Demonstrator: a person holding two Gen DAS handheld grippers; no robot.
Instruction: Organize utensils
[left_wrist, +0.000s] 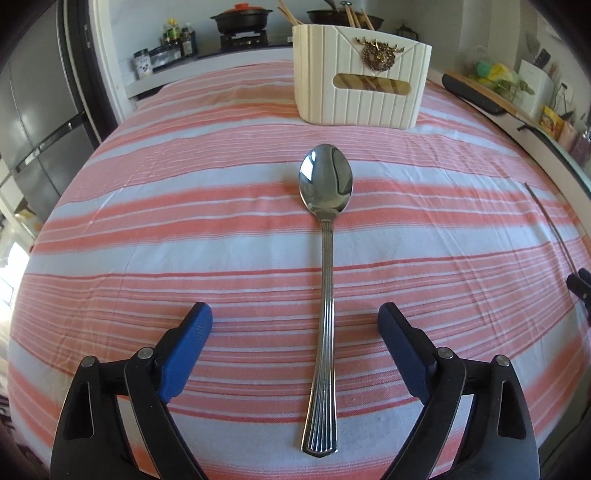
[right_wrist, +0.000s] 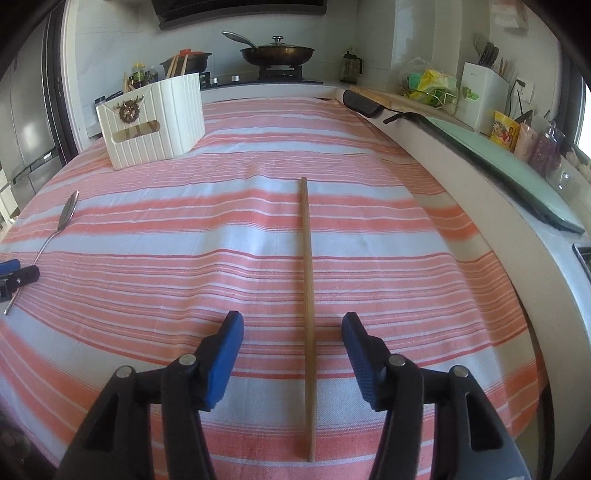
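Note:
A steel spoon (left_wrist: 325, 258) lies on the striped cloth, bowl pointing away, handle running between the fingers of my left gripper (left_wrist: 295, 317), which stands wide open and clear of it. A wooden chopstick (right_wrist: 308, 306) lies lengthwise on the cloth between the blue pads of my right gripper (right_wrist: 291, 326), also open with gaps on both sides. The white ribbed utensil holder (left_wrist: 362, 74) (right_wrist: 155, 118) stands at the far side with several chopsticks in it. In the right wrist view the spoon (right_wrist: 62, 221) and the left gripper's fingertips (right_wrist: 14, 275) show at the left edge.
The pink-and-white striped cloth (right_wrist: 184, 258) covers the counter. Behind it are a stove with a lidded pan (right_wrist: 277, 53) and a black pot (left_wrist: 240, 18), bottles (left_wrist: 177, 37), a fridge (left_wrist: 33, 122) at the left, and a sink board (right_wrist: 517, 184) with jars at the right.

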